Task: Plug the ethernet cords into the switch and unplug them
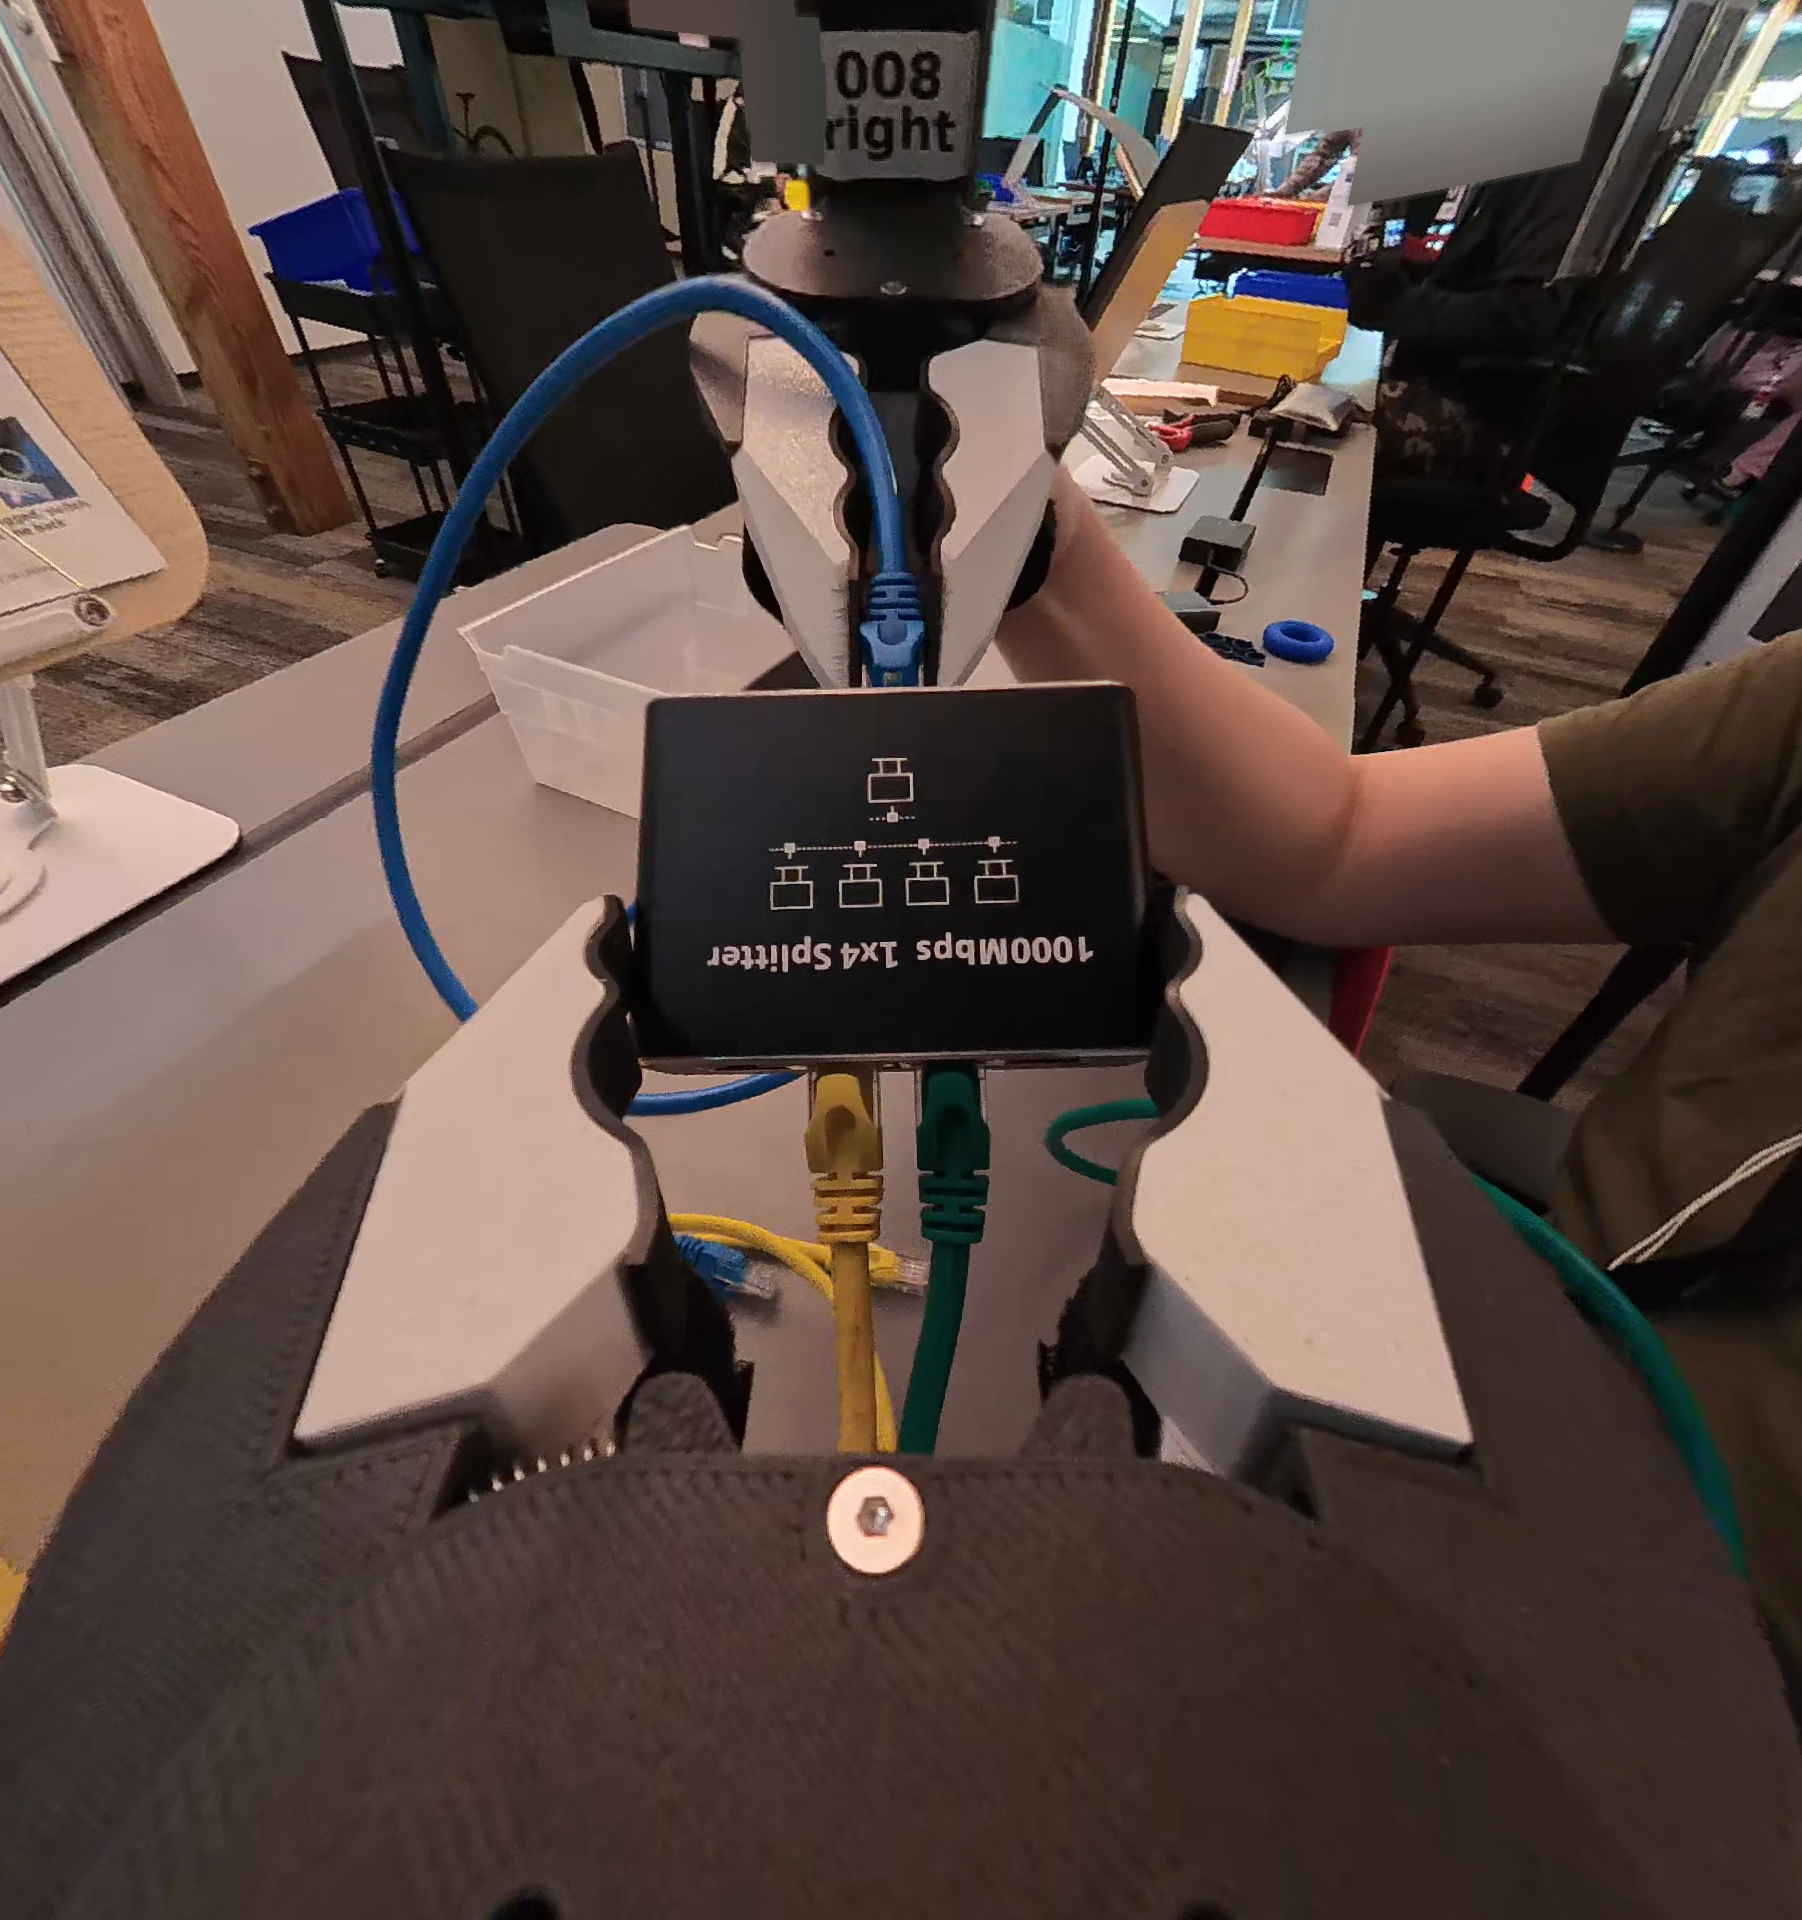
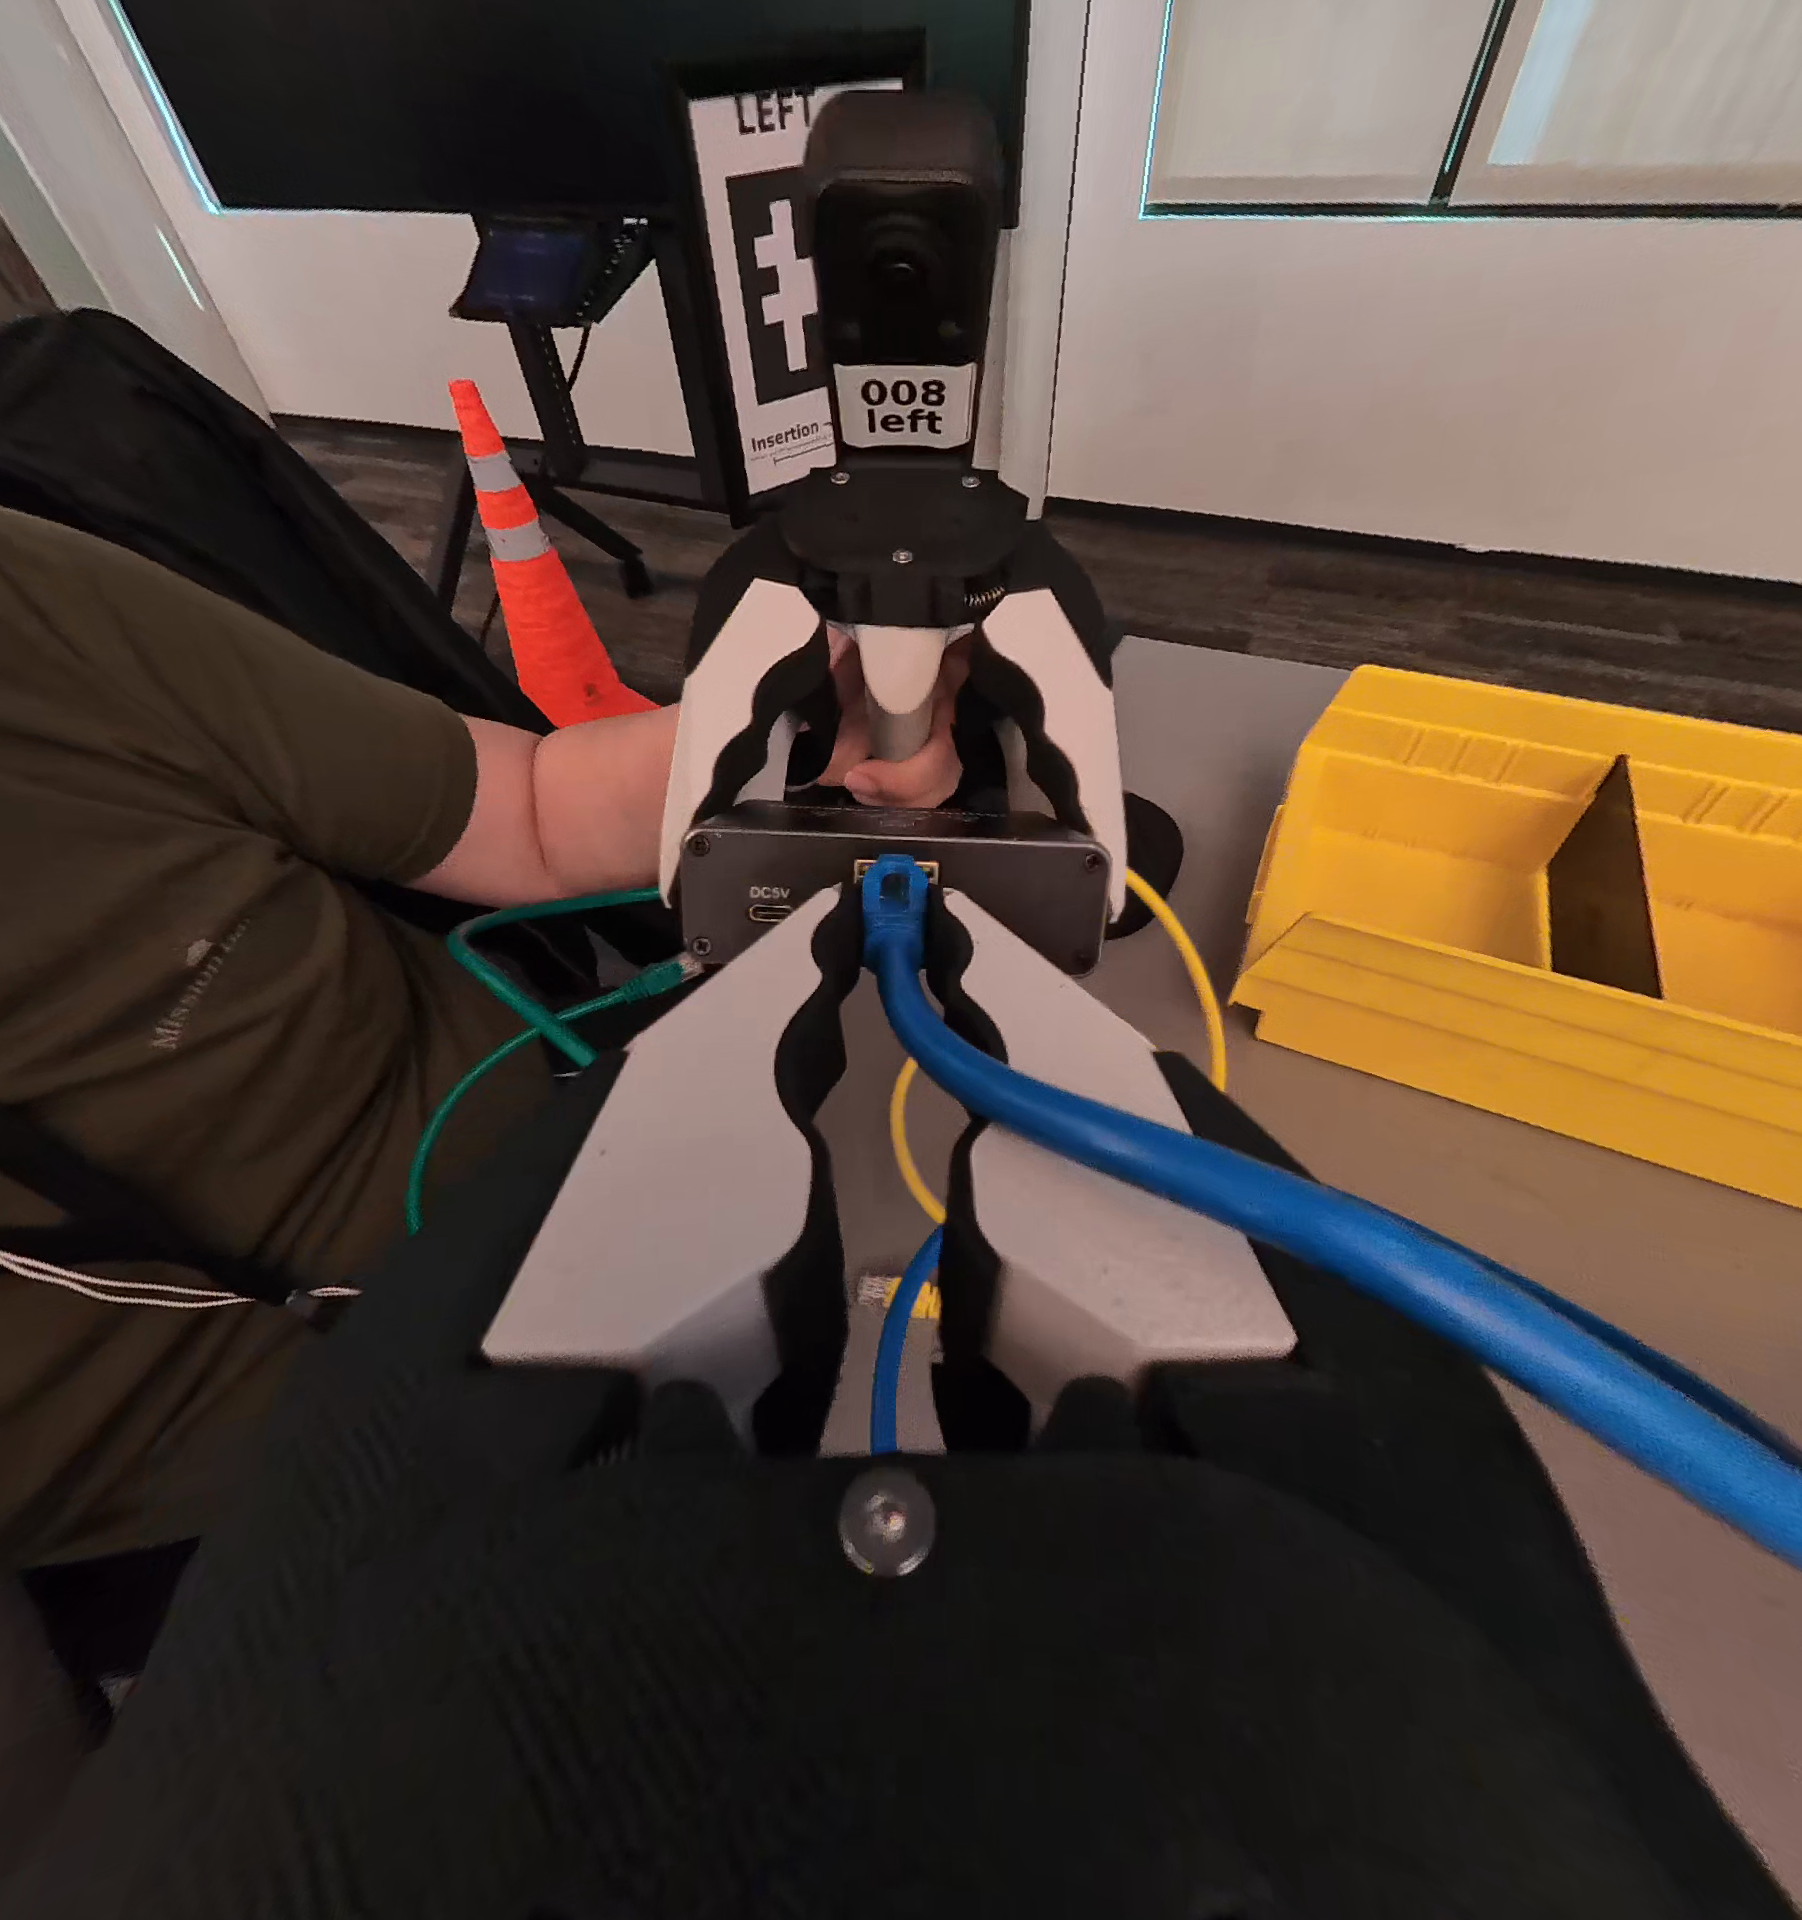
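My left gripper [image 1: 892,935] is shut on the black switch [image 1: 892,790] and holds it by its two sides above the grey table [image 1: 253,1039]. A yellow plug [image 1: 843,1148] and a green plug [image 1: 951,1148] sit in ports on the switch's near face. My right gripper [image 2: 892,920] is shut on the blue plug [image 2: 892,894], whose tip is in the single port on the switch's [image 2: 1022,894] opposite face. The right gripper [image 1: 897,665] also shows in the left wrist view, and the left gripper [image 2: 897,831] in the right wrist view. The blue cord [image 1: 409,675] loops to the left.
Loose blue [image 1: 720,1262], yellow [image 1: 897,1268] and green [image 2: 658,977] plug ends lie on the table. A white tray [image 1: 606,644] stands behind the switch. A yellow bin [image 2: 1499,935] stands to the side. A person's arm [image 1: 1292,810] reaches in. An orange cone [image 2: 533,582] stands on the floor. Less than 4 cm separates the two grippers' tips.
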Available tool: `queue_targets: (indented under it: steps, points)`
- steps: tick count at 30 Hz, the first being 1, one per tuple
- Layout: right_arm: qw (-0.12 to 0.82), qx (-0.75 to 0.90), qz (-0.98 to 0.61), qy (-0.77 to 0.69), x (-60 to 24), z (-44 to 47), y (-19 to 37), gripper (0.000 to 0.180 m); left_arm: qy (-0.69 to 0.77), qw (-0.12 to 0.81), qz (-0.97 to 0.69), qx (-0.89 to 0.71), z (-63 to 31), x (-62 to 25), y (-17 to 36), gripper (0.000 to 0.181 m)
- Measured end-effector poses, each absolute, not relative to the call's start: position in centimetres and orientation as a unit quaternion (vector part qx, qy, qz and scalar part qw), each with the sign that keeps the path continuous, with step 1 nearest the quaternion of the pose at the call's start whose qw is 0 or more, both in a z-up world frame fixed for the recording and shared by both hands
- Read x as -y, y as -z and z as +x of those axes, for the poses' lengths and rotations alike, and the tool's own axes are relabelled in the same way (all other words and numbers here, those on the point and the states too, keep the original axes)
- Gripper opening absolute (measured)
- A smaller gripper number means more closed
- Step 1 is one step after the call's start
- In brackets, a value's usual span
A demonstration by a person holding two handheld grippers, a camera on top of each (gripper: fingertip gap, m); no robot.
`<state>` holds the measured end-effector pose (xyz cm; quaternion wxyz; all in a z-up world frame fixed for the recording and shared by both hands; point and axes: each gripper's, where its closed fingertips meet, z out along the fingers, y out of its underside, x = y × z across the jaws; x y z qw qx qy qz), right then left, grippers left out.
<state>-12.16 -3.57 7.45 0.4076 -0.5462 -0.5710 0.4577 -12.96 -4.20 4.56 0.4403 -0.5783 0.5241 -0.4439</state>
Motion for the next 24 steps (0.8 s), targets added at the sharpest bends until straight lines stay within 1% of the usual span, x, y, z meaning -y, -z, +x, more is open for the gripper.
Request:
queue_targets:
  steps: [5,10,14,15,16,17,18,19,20,21,22,24]
  points:
    - [0.427,0.56,-0.535,-0.467,3.6,-12.1,-8.5,0.011,0.44,0.456,-0.578,-0.515,-13.0,4.1,-5.8,0.1]
    - [0.422,0.566,-0.53,-0.47,4.0,-12.1,-8.5,0.012,0.4,0.475,-0.582,-0.524,-12.8,4.4,-6.1,0.099]
    - [0.416,0.568,-0.536,-0.466,3.9,-12.4,-8.0,0.012,0.41,0.473,-0.582,-0.518,-12.7,4.3,-6.4,0.098]
    - [0.41,0.575,-0.538,-0.461,4.0,-12.6,-7.6,0.012,0.412,0.473,-0.579,-0.521,-12.5,4.4,-6.4,0.094]
    - [0.395,0.59,-0.541,-0.45,4.3,-13.1,-6.7,0.012,0.414,0.471,-0.578,-0.523,-12.3,4.6,-6.6,0.087]
    - [0.391,0.608,-0.55,-0.418,4.2,-13.8,-5.5,0.011,0.423,0.477,-0.565,-0.524,-11.8,5.0,-7.1,0.03]
    - [0.37,0.643,-0.559,-0.371,4.4,-15.0,-3.2,0.01,0.451,0.518,-0.524,-0.504,-11.4,5.3,-9.0,0.0]
    - [0.334,0.677,-0.571,-0.321,4.7,-16.2,-0.3,0.011,0.466,0.554,-0.496,-0.48,-11.3,5.2,-10.9,0.0]
    - [0.3,0.699,-0.587,-0.276,4.7,-17.1,2.3,0.011,0.455,0.555,-0.504,-0.481,-11.2,4.9,-11.4,0.0]
    - [0.288,0.703,-0.597,-0.256,4.5,-17.7,3.7,0.01,0.43,0.547,-0.53,-0.485,-11.3,4.2,-11.1,0.0]
    - [0.293,0.697,-0.601,-0.258,4.3,-17.9,3.8,0.011,0.415,0.545,-0.55,-0.478,-11.7,3.5,-10.9,0.012]
    - [0.31,0.682,-0.611,-0.257,3.4,-16.9,2.6,0.011,0.442,0.551,-0.54,-0.458,-13.0,3.5,-11.7,0.023]
